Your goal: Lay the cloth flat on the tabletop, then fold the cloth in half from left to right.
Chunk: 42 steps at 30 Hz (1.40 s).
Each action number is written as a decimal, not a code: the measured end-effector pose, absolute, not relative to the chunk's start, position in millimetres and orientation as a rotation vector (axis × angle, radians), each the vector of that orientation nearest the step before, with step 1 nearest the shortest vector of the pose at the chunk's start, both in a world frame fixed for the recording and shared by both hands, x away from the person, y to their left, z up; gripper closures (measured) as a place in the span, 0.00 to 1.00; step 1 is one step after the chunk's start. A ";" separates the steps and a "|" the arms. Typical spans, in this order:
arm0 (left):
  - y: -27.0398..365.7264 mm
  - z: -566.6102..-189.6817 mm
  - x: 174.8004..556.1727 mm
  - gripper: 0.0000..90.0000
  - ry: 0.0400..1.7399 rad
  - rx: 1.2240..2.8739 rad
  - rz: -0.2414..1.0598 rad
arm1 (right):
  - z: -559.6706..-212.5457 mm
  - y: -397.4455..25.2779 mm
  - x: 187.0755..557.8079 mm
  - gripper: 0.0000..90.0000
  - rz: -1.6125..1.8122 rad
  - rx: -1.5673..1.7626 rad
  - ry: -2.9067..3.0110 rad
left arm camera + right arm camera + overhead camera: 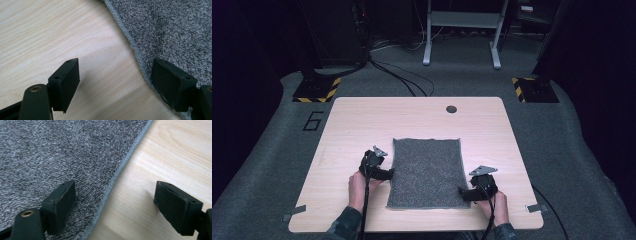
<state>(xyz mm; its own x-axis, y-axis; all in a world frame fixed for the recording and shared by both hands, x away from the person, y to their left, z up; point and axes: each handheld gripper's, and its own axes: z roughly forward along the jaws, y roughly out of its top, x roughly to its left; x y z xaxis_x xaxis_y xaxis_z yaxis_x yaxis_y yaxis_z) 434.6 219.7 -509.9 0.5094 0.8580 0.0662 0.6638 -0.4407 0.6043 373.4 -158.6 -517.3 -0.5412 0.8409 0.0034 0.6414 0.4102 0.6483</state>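
High view | towel point(427, 170) flat (grey) | left gripper point(384, 174), right gripper point(464, 192) straddle edges

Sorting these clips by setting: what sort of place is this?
Likely a lab or recording workspace: a wooden table with a grey towel, a floor-marked "6", hazard-taped stand bases and loose cables.

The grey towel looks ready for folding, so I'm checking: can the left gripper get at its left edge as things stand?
Probably yes. The left gripper is open, with its jaws straddling the hemmed edge of the grey towel, one over the cloth, one over the bare table. Nothing lies between them.
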 end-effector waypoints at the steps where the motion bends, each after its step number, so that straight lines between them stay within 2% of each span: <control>1: 219.7 -509.7 434.5 0.25 1.244 2.244 0.500 | -517.6 -158.5 373.0 0.19 0.872 1.286 2.342; 7: 223.3 -509.5 427.8 0.25 1.254 2.247 0.481 | -517.7 -159.7 378.7 0.17 0.871 1.264 2.361; 10: 225.3 -508.7 426.7 0.21 1.265 2.225 0.455 | -516.8 -159.7 380.4 0.18 0.871 1.243 2.368; 17: 231.0 -494.1 433.0 0.17 1.255 2.156 0.430 | -501.3 -151.6 373.5 0.15 0.954 1.222 2.371; 29: 234.7 -490.1 458.5 0.16 1.261 2.113 0.378 | -488.1 -102.4 355.7 0.00 1.001 1.130 2.396; 42: 234.8 -487.9 481.5 0.16 1.273 2.091 0.352 | -486.6 -53.4 341.8 0.00 1.063 1.043 2.474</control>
<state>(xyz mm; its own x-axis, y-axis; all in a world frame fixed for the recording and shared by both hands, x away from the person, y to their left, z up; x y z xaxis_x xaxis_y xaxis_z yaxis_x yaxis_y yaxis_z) 481.5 234.8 -487.9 0.4906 0.8651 -0.1039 0.6886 -0.3119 0.6547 341.8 -53.4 -486.6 -0.7110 0.7017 0.0467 0.5167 0.4762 0.7115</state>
